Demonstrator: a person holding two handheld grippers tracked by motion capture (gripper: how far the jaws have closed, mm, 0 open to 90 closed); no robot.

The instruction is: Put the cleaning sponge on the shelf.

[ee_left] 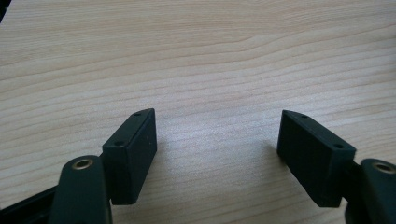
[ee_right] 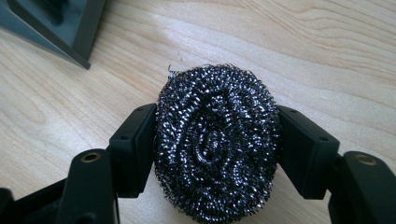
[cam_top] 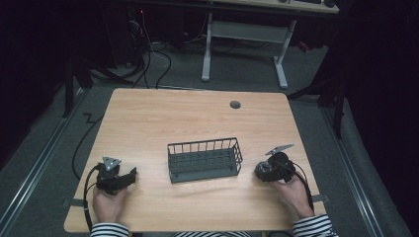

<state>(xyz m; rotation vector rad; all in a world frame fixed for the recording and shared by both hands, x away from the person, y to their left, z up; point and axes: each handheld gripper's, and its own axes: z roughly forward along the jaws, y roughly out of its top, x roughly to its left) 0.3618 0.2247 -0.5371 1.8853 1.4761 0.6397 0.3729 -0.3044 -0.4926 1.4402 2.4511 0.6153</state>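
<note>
A dark steel-wool scouring pad (ee_right: 217,144) sits between the jaws of my right gripper (ee_right: 217,151), which is shut on it from both sides just above the wooden table. In the high view the pad (cam_top: 264,170) and the right gripper (cam_top: 269,170) lie right of the dark wire basket (cam_top: 204,159). My left gripper (cam_top: 129,177) rests near the table's front left, held in a hand. In the left gripper view its jaws stand wide apart over bare wood, so the left gripper (ee_left: 217,144) is open and holds nothing.
The basket's corner (ee_right: 56,23) shows at the upper left of the right gripper view. A round cable grommet (cam_top: 235,104) sits near the table's far edge. Beyond the table, a white desk frame (cam_top: 244,44) and cables lie on the floor.
</note>
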